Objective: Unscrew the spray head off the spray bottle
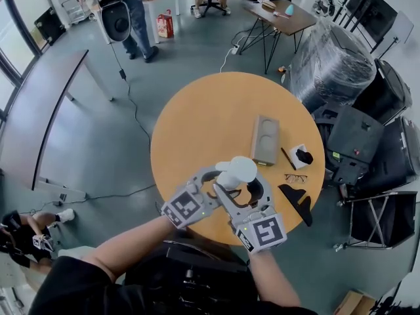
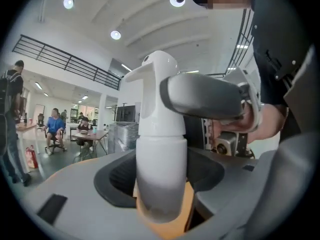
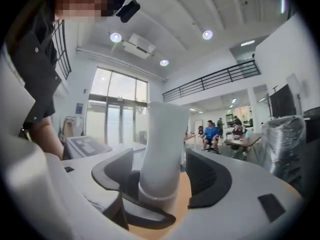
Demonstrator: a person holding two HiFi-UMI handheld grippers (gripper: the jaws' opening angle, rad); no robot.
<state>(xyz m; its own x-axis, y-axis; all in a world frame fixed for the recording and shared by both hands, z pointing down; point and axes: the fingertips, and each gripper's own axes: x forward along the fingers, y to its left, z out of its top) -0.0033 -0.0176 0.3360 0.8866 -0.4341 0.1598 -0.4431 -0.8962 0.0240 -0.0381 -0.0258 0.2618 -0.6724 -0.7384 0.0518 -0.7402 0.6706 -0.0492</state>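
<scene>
Spray bottle: white, upright, at the near side of the round table, directly in front of the person; base on the top or just off it, impossible to tell. Spray head: seated on the body, nozzle off to the left in the left gripper view, seam with the body closed as far as visible; judged not yet unscrewed. Left gripper: clamped on the lower body, dark pads against both flanks. Right gripper: at head height, jaws spread, with the head between them and a sliver of space on either side, nothing pressed. Step in hand, by estimate: a bite on the head for a turn. For a clean result: close low, near the seam rather than up at the nozzle, pads square to the bottle's axis; keep the lower clamp firm and motionless, for rotation of the head alone; turn about the upright axis without tilt or pull, then release, swing round, close once more. Risks noted: smooth plastic, likely to slip in either grip; with a loose lower hold, body spinning along with the head. Surroundings: grey block and spectacles farther out on the table, well apart from the bottle, no obstruction to either wrist.
</scene>
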